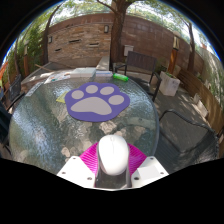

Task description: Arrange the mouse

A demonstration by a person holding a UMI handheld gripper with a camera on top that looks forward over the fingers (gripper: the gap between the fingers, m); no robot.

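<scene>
Holding the white mouse between the two fingers, your gripper has its jaws pinched on the mouse's sides, the magenta pads pressed against it left and right. The mouse sits low and close, right between the fingers, raised above a round glass table. Ahead of it on the glass lies a purple paw-shaped mouse pad, which I judge to be where the mouse belongs.

Watch the grip first. The mouse is a smooth, rounded, glossy shell that narrows toward its ends, so the pads hold it on curved faces; a quick tilt or a loosened squeeze could let it slide out and drop onto hard glass. Watch the landing too. The pad looks thin, flat and soft-topped, and it rests on slick glass, so a sideways push as you set down could skate it across the table. Its lobed outline leaves little margin near the toes, so aim for the broad middle.

The glass shows reflections and the patio floor through it, which may make height hard to judge; lower slowly.
</scene>
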